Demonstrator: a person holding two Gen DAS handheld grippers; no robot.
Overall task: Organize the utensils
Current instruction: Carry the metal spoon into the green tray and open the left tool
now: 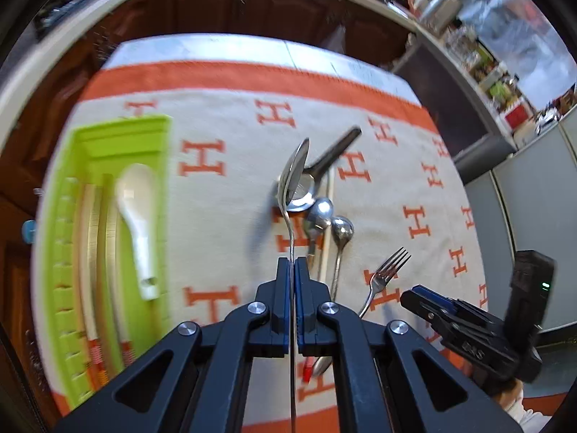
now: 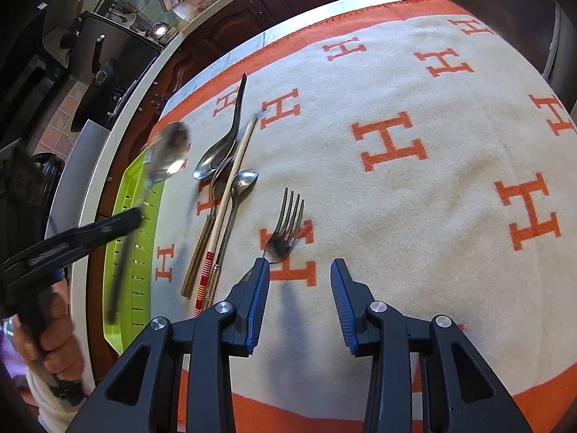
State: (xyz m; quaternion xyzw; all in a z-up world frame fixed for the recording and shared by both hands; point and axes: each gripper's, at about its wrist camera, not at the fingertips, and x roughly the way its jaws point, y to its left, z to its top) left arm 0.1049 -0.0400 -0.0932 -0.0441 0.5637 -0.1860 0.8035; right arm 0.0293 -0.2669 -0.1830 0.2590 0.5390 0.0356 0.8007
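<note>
A cream and orange cloth [image 2: 414,216] is covering the table. The left gripper [image 1: 293,265] is clamping a spoon [image 1: 294,180] by its handle, above the cloth beside the green tray [image 1: 151,137]. The right gripper [image 2: 299,270] is hanging open, empty, over a fork [image 2: 285,227].

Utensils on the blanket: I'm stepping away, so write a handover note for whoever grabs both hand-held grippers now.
Left hand-held gripper: shut on a metal spoon, held above the cloth.
Right hand-held gripper: open, empty, over the fork.
Done: white ceramic spoon and chopsticks lie in the green tray.
Left: held spoon, three spoons, one chopstick, fork.
</note>
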